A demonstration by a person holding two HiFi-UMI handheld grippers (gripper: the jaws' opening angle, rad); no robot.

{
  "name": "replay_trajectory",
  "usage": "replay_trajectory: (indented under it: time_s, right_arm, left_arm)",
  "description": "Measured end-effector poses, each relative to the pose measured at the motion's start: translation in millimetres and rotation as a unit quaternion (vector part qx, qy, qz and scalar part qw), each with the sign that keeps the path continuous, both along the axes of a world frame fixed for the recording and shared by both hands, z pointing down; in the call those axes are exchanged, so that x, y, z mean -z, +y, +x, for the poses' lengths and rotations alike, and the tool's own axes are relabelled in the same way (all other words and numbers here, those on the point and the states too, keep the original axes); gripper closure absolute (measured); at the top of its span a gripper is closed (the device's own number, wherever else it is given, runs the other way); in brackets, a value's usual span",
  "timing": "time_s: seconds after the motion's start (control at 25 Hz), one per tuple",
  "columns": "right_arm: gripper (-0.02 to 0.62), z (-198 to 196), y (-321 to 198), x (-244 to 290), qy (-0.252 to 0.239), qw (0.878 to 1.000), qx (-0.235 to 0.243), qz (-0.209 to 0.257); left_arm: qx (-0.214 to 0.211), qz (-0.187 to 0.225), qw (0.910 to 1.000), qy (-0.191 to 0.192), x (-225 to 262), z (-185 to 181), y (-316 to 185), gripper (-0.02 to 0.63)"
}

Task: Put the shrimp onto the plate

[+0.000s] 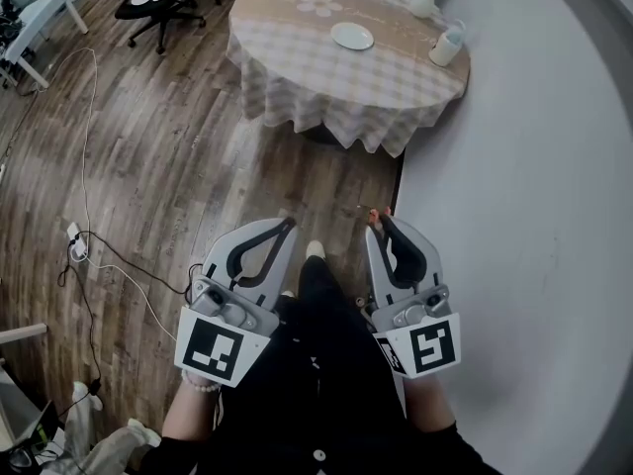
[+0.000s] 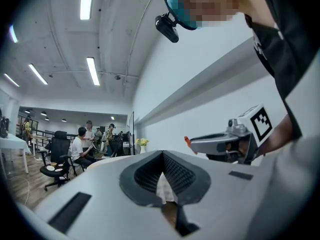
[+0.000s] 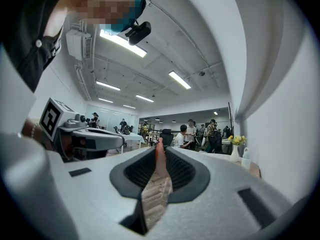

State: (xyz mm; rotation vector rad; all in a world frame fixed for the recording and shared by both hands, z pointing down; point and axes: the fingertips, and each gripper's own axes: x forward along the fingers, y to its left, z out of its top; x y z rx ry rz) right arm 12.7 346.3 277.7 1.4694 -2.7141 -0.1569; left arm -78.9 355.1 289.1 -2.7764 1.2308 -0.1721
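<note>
Above the wooden floor, right tongs pinch what seems a shrimp; left tongs meet, empty.

Orange shrimp between right gripper jaws; white plate well apart, on table

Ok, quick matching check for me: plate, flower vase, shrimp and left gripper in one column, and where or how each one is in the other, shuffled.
1. plate
2. flower vase
3. shrimp
4. left gripper

A. pinched at the tips of the right gripper
B. shut, with nothing in it
C. at the edge of the round table, beside the wall
D. bare, near the middle of the round table

Pairs: 1-D, 2-C, 3-A, 4-B
</note>
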Motion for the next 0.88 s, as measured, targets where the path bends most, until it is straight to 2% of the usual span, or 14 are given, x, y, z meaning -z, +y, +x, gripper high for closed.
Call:
replay_trajectory:
  time_s: [0.4, 0.88]
  right_arm:
    - [0.541, 1.9, -49.7, 4.0, 0.010, 0.999, 0.032, 0.012]
    - [0.541, 21.1, -126.0, 3.4, 0.022, 0.997, 0.068, 0.012]
  left_arm:
    - [0.016, 0.007, 0.9998, 0.003, 5.9, 17.1, -44.3, 0.606]
    - [0.059, 0.000, 0.9982, 0.009, 5.3, 33.2, -119.4, 0.606]
